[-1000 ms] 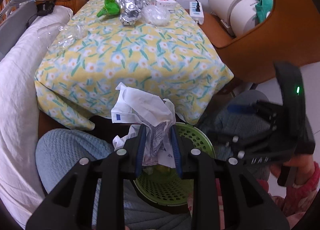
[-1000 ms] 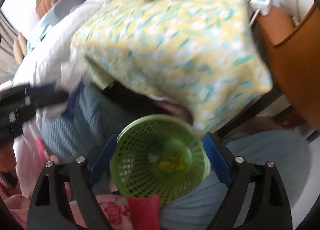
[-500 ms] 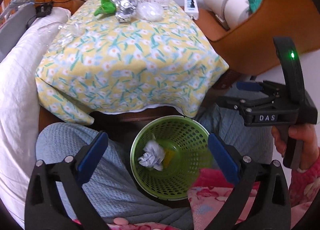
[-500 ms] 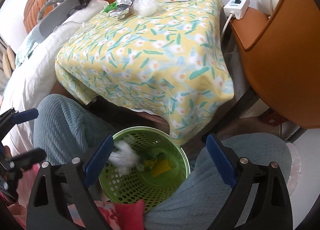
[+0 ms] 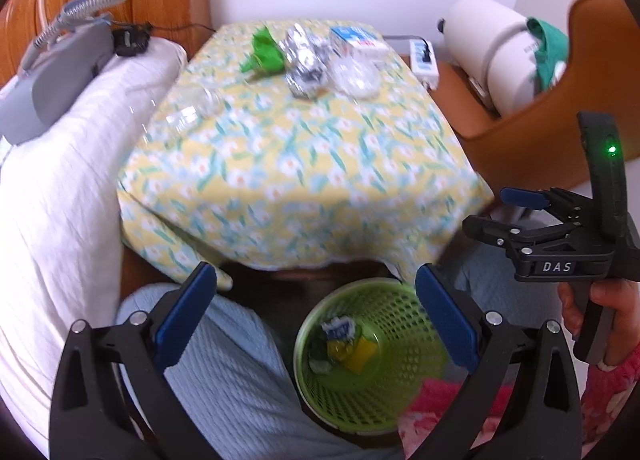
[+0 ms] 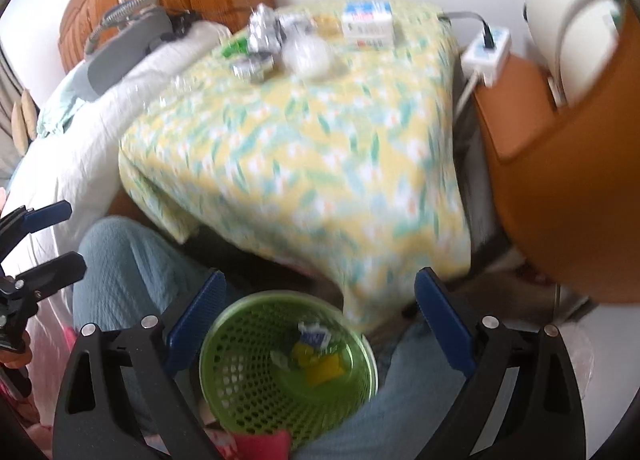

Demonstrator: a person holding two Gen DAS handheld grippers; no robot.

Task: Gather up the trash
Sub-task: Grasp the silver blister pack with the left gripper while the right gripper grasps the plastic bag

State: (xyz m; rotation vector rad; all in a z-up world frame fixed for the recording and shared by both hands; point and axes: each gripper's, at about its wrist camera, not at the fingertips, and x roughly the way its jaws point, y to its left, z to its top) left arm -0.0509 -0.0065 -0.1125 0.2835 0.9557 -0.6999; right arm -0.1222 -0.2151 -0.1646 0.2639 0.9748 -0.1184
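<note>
1. White bedding [image 5: 52, 195] along the left edge; a grey device with a ribbed hose [image 5: 60, 71] lies on top of it.
2. Left gripper [image 5: 316, 292]: jaws spread wide, nothing between the blue pads. It hangs over the person's knee in light blue trousers [image 5: 224, 372] and the basket.
3. Green mesh basket [image 5: 404, 324] stands on the floor between the knees, just beneath the near edge of the table. Inside lie a crumpled white-and-blue paper [image 5: 338, 330] and yellow scraps [image 5: 360, 352]; picture blurred, details unsure.
4. Table under a yellow floral cloth [image 5: 296, 163]. At its far end, left to right: clear plastic bottle [image 5: 192, 107] lying near the left edge, green wrapper [image 5: 264, 53], crumpled foil [image 5: 306, 63], clear plastic wad [image 5: 358, 75], white-and-blue carton [image 5: 358, 39].
5. White power strip [image 5: 424, 59] just beyond the table's far right corner.
6. Right gripper [image 6: 320, 300]: jaws released and wide, empty, above the same basket; a hand [image 5: 600, 308] grips its handle.
7. Brown chair [image 5: 560, 139] far right, white roll [image 5: 488, 47] on it.
</note>
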